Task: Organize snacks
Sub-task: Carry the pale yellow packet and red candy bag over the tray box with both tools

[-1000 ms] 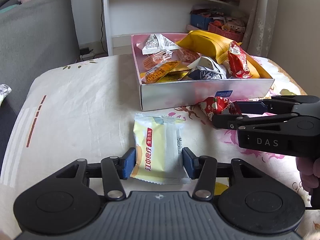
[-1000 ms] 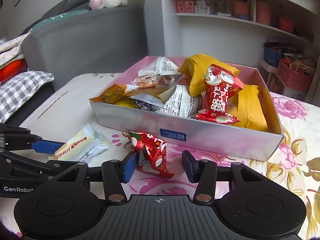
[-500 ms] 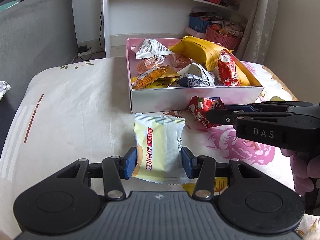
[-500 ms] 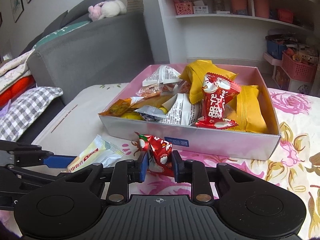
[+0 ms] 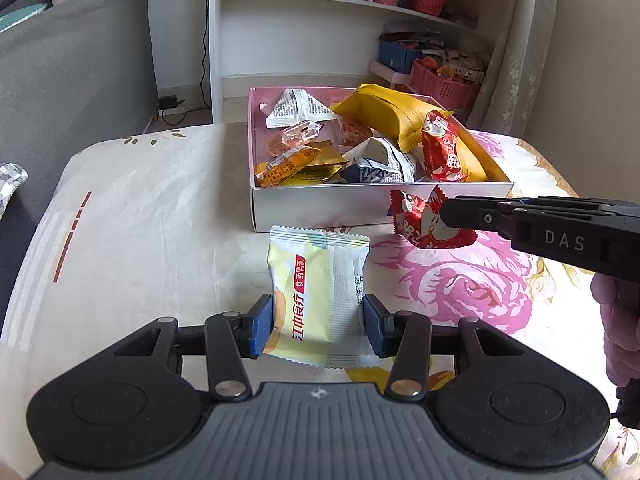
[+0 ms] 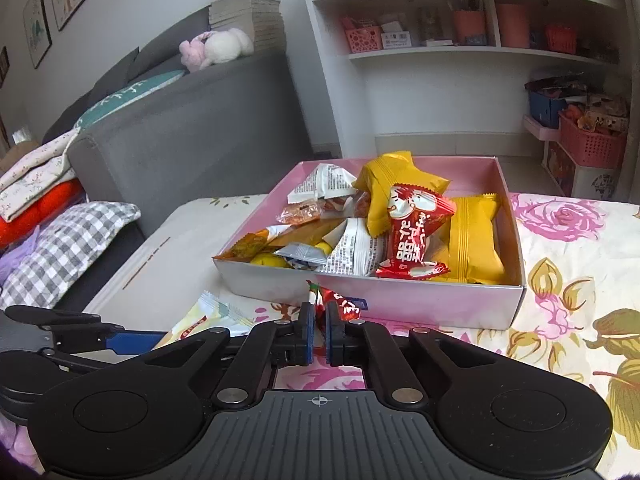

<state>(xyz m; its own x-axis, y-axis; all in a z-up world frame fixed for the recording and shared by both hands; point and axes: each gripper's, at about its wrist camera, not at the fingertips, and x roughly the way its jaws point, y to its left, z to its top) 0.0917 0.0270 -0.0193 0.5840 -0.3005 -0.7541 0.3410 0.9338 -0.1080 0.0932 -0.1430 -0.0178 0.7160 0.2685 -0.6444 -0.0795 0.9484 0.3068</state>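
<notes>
A pale yellow snack packet (image 5: pixel 318 294) lies between the blue pads of my left gripper (image 5: pixel 319 330), whose jaws touch its two sides. The packet also shows in the right wrist view (image 6: pixel 200 316). My right gripper (image 6: pixel 319 330) is shut on a small red snack packet (image 6: pixel 336 304) and holds it lifted just in front of the pink box (image 6: pixel 420 308); the red packet shows in the left wrist view (image 5: pixel 430 220). The pink box (image 5: pixel 320 208) holds several snacks, among them yellow bags (image 6: pixel 472 240) and a red packet (image 6: pixel 412 232).
The table has a floral cloth (image 5: pixel 460 280). A grey sofa (image 6: pixel 180 120) stands to the left, with a checked pillow (image 6: pixel 64 248). White shelves (image 6: pixel 460 60) and pink baskets (image 6: pixel 588 144) stand behind the table.
My right gripper closed on the red packet and lifted it off the cloth. My left gripper's jaws narrowed onto the yellow packet. Both views rose and pulled back a little.
</notes>
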